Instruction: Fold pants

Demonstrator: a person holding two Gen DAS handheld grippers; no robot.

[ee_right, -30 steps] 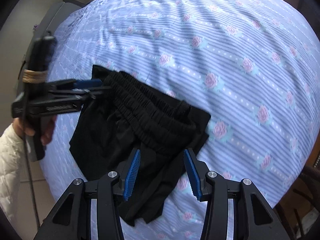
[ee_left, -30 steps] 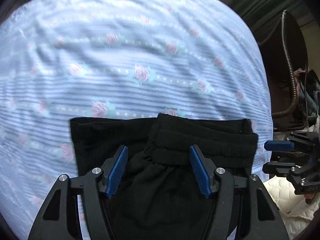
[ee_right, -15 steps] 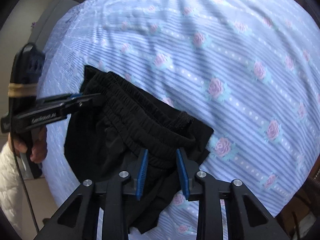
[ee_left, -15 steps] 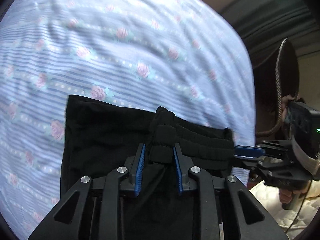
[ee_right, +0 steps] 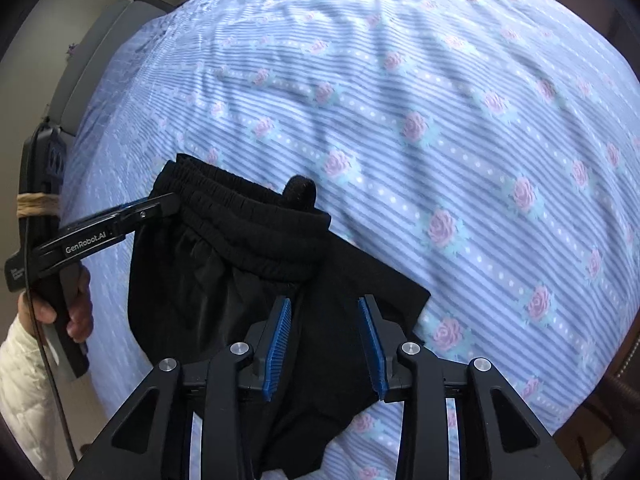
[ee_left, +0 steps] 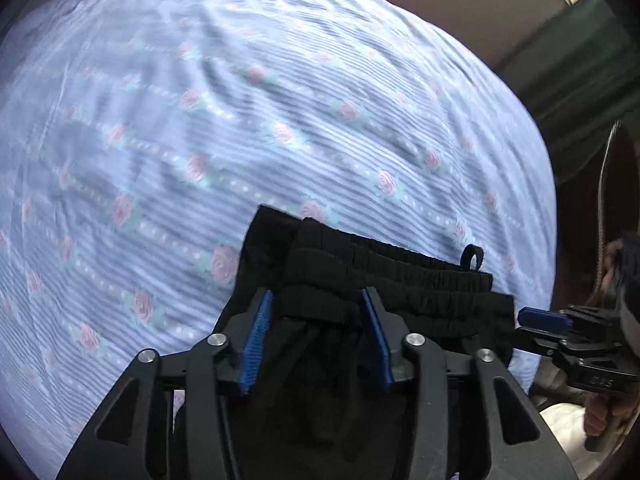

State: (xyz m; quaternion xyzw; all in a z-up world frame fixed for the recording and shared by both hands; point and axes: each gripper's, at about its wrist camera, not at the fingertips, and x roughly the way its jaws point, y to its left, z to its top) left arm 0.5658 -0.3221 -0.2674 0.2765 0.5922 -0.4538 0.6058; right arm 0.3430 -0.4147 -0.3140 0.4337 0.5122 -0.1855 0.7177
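Note:
Black pants (ee_left: 420,300) lie folded into a compact bundle on a blue striped bed sheet with pink roses (ee_left: 200,120). The elastic waistband sits on top, with a small hanging loop (ee_left: 472,256) sticking up. My left gripper (ee_left: 316,296) points down over the waistband. Its jaws are opening, with the waistband between the blue pads, which stand off it. My right gripper (ee_right: 324,302) hovers over the flat black cloth of the pants (ee_right: 224,264). Its jaws are opening too, and its pads grip nothing. The left gripper (ee_right: 152,210) also shows at the waistband's left end.
The sheet (ee_right: 440,120) spreads wide beyond the pants. A hand with a white quilted sleeve (ee_right: 20,380) holds the left tool. Grey furniture (ee_right: 100,52) stands past the bed's far left edge. The right gripper (ee_left: 540,320) shows beside the bed's right edge, near dark clutter.
Half a second ago both grippers were pinched on the waistband; now both sets of jaws stand wider. The left gripper has rolled and shifted, and the pants look more bunched.

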